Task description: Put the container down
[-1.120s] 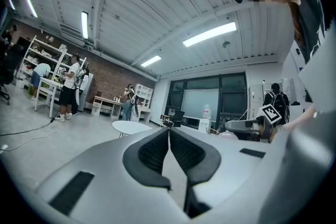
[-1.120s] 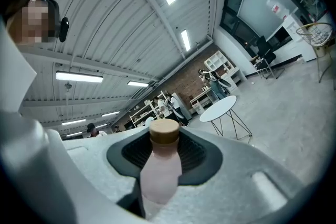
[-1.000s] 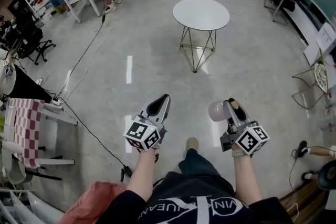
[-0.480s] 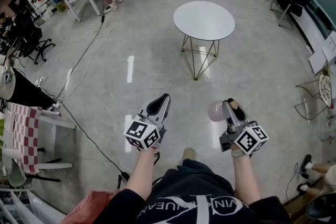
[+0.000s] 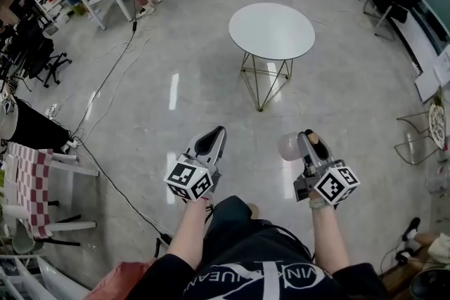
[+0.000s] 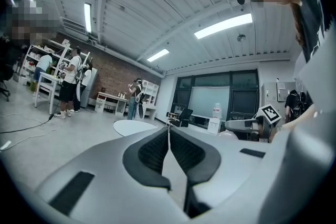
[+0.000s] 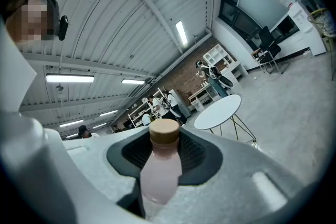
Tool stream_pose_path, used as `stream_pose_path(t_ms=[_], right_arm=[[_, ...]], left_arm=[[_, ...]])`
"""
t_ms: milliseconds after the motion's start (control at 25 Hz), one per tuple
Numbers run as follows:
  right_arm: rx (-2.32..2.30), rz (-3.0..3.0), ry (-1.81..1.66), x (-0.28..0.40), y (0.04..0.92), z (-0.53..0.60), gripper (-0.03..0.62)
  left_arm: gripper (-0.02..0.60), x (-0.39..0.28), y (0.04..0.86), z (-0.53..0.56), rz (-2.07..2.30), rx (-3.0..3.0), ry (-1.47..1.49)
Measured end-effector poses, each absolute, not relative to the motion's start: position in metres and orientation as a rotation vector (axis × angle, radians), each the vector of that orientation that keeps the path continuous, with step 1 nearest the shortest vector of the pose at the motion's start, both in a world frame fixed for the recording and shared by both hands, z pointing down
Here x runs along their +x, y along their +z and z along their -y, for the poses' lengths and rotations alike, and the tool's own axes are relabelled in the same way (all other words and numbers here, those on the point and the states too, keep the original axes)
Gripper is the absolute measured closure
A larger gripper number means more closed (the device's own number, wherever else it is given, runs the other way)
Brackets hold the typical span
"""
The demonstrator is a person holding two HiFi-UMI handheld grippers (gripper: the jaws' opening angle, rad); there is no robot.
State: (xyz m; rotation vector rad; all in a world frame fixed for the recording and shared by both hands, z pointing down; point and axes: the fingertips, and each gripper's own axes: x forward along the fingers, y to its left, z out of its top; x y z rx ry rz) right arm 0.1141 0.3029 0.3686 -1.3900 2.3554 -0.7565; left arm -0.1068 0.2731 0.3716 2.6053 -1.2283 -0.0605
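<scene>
Head view: short of a round white table point(image 5: 271, 30), a pale pink bottle point(image 5: 289, 147) juts left from the right gripper point(image 5: 308, 137). Left gripper view: the left gripper point(image 6: 168, 131) has its jaws pressed together, empty. Right gripper view: pads point(image 7: 195, 157) pinch the bottle, its long axis across the jaws, tan cap point(image 7: 164, 132) uppermost.

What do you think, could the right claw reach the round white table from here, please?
Probably not yet: the right claw, shut on the pink bottle, is well short of the round table. Only floor lies between.
</scene>
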Motion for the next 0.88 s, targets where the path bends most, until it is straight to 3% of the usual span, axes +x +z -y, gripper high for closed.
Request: stream_pose_path(t_ms=[880], right_arm=[[-1.457,-2.309,-0.805,0.135,0.384,-0.181,0.461]], left_arm=[[0.566,-0.082,0.396,-0.139,1.161,2.576,-0.049]])
